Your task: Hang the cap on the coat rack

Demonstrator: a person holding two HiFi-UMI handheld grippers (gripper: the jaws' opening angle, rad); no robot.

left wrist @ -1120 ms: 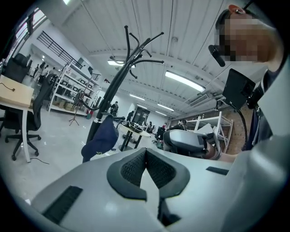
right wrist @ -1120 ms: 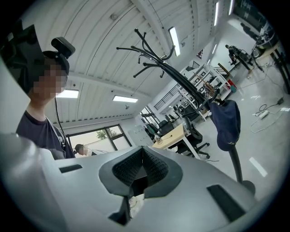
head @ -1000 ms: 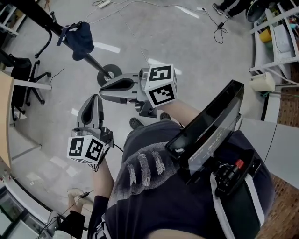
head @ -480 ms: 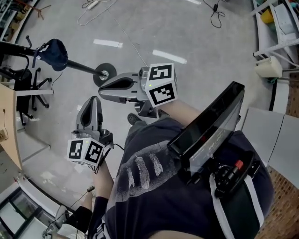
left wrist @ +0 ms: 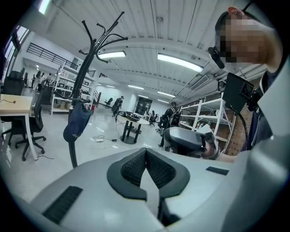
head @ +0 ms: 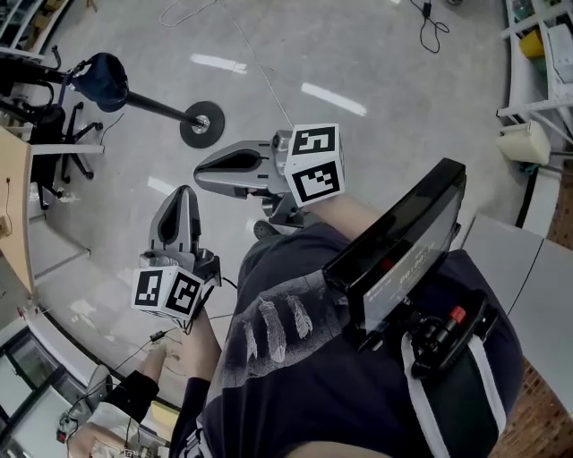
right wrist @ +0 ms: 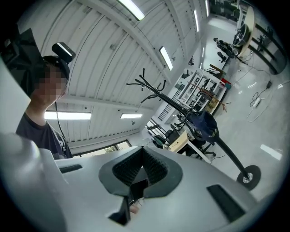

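A dark blue cap (head: 101,76) hangs on the black coat rack (head: 157,108), whose round base (head: 200,122) stands on the grey floor. In the left gripper view the cap (left wrist: 77,122) hangs on the rack's pole (left wrist: 84,77) below the curved hooks, well beyond the jaws. The right gripper view shows the cap (right wrist: 204,125) on the rack's slanting pole (right wrist: 226,152). My left gripper (head: 183,191) is shut and empty, some way short of the base. My right gripper (head: 200,165) is also shut and empty, and points left just beside the base.
A wooden desk (head: 13,206) and an office chair (head: 49,116) stand at the left, near the rack. Metal shelving (head: 537,54) and a white bucket (head: 524,143) are at the right. Cables (head: 430,27) lie on the floor. A black device (head: 403,250) hangs on the person's chest.
In the head view the cap and the rack's top have slid left, and the base has moved slightly up. Both grippers stay shut and empty, at the same spots in the picture.
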